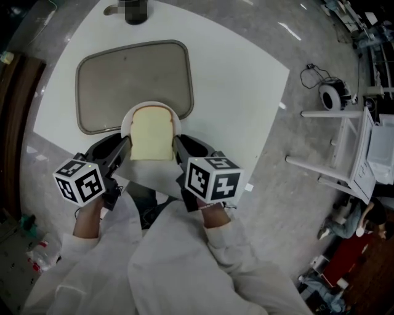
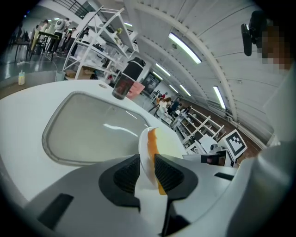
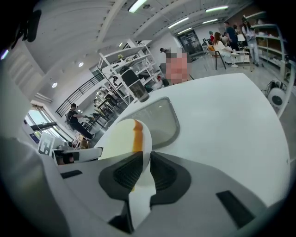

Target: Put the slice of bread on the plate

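Note:
A slice of pale bread (image 1: pixel 152 133) with a brown crust lies flat on a small round white plate (image 1: pixel 132 115). The plate is lifted between both grippers, over the near edge of the grey tray (image 1: pixel 132 80). My left gripper (image 1: pixel 127 144) is shut on the plate's left rim, my right gripper (image 1: pixel 177 144) on its right rim. In the left gripper view the rim (image 2: pixel 144 144) stands edge-on between the black pads (image 2: pixel 127 175), with the crust (image 2: pixel 152 144) just behind it. The right gripper view shows the same: the rim (image 3: pixel 146 144) between the pads (image 3: pixel 163 175) and the bread (image 3: pixel 118 139) on the plate.
The tray lies on a white table (image 1: pixel 240 80). A dark cup (image 1: pixel 135 11) stands at the table's far edge. A white rack (image 1: pixel 351 147) and a round device with a cable (image 1: pixel 332 93) are on the floor to the right. The table's near edge is below the grippers.

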`<state>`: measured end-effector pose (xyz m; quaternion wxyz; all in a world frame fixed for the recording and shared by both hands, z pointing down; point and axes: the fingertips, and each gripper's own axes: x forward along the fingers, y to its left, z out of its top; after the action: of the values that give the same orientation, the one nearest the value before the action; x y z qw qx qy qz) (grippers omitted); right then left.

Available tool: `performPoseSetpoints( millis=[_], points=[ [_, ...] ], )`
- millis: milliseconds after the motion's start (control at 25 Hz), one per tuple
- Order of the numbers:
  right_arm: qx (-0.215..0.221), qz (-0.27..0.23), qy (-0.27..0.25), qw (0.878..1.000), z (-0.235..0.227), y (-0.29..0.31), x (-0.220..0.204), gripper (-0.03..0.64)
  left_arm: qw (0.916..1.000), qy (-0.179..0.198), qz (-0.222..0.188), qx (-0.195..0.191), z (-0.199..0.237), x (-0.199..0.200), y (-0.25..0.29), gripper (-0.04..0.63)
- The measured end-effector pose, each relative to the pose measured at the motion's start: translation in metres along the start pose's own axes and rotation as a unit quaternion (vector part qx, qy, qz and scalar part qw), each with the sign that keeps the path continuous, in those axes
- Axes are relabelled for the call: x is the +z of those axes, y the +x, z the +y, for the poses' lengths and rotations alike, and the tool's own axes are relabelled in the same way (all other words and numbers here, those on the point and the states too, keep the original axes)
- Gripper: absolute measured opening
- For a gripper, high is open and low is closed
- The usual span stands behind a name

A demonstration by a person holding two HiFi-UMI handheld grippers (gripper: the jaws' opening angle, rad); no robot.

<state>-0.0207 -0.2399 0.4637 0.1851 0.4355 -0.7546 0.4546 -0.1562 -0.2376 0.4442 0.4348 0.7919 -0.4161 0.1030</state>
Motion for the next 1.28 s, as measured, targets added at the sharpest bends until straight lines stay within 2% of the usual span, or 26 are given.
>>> performPoseSetpoints(
  millis=[400,640,800,1280],
  points=[
    [-0.002,-0.007,0.012,1.0,0.019,0.043,0.041,0.06,1.0,0.004,0.008,-0.001,0.042,0.045,0.008,0.103],
    [0.005,-0.011,0.043,0.999,0.021,0.057,0.043,0.058,0.9997,0.014,0.02,-0.001,0.056,0.055,0.013,0.103],
    [0.004,-0.017,0.067,0.998,0.029,0.086,0.056,0.058,0.9994,0.018,0.03,-0.003,0.085,0.076,0.021,0.103],
    [0.015,-0.034,0.097,0.995,0.026,0.11,0.06,0.059,0.9981,0.029,0.054,0.002,0.108,0.075,0.033,0.103]
  ],
)
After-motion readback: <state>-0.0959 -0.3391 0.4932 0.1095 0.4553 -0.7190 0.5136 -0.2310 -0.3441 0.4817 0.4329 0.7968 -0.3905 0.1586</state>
